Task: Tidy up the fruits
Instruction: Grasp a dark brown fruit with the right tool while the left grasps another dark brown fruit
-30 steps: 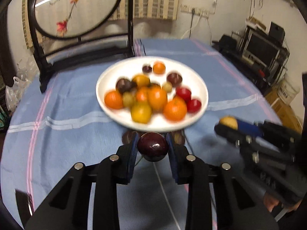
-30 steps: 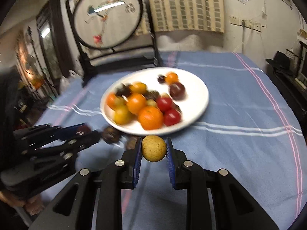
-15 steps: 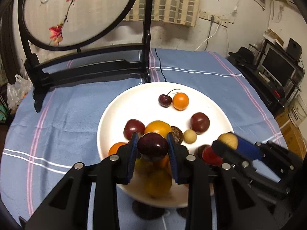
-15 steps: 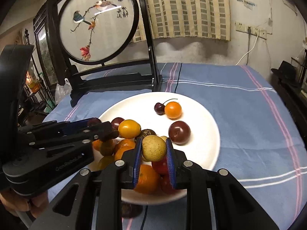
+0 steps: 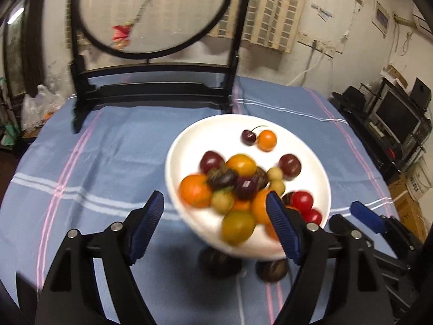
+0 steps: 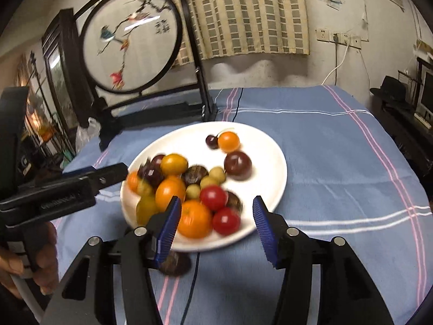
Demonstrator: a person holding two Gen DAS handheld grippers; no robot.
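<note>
A white plate (image 5: 205, 135) (image 6: 265, 173) on the blue cloth holds several small fruits in orange, yellow, red and dark purple. My left gripper (image 5: 215, 224) hovers over the plate's near rim, its jaws opening with nothing pressed between them. A dark plum (image 5: 245, 187) lies in the pile just beyond its fingers. My right gripper (image 6: 216, 228) is also opening above the near rim, empty, with a pale yellow-green fruit (image 6: 192, 191) lying in the pile ahead. Each gripper shows in the other's view: the right gripper (image 5: 365, 219), the left gripper (image 6: 81, 187).
Two dark fruits (image 5: 219, 262) (image 5: 272, 269) lie on the cloth in front of the plate, one dark fruit (image 6: 174, 264) showing under my right fingers. A round embroidered screen (image 5: 151, 13) (image 6: 130, 40) on a black stand rises behind the plate. A hand (image 6: 27, 257) holds the left gripper.
Both grippers moved in over the plate, then let go: the dark plum left the left jaws and the yellow-green fruit left the right jaws. Both pairs of jaws now stand apart.
</note>
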